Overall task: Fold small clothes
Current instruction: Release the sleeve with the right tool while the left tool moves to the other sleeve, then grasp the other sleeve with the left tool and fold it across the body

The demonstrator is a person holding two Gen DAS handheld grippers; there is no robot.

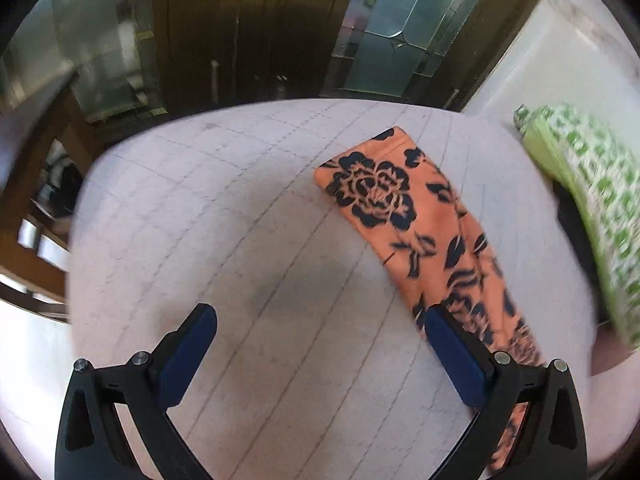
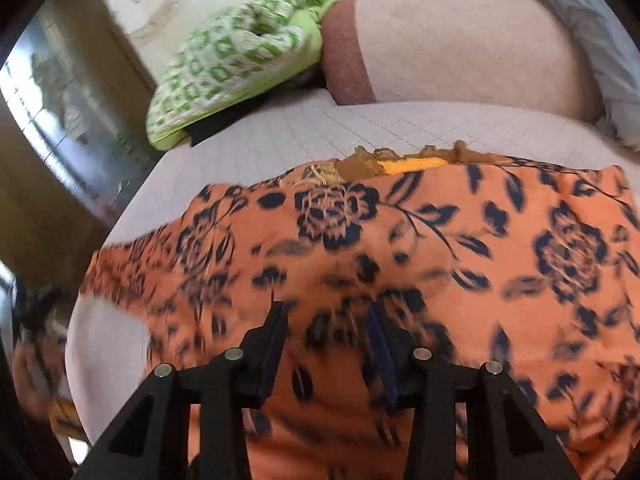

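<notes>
An orange garment with dark blue flowers lies as a long folded strip on the pale quilted bed, running from the middle right toward the lower right. My left gripper hovers open over the bare quilt, its right finger above the strip's near edge. In the right wrist view the same garment spreads wide across the bed, its brown and yellow neck edge at the far side. My right gripper sits low over the cloth with a moderate gap between its fingers; the picture is blurred and no pinch shows.
A green-and-white patterned pillow lies at the bed's right side, also the green pillow at the far left in the right wrist view. A pink bolster lies behind the garment. A dark wooden door with glass panels stands past the bed's edge.
</notes>
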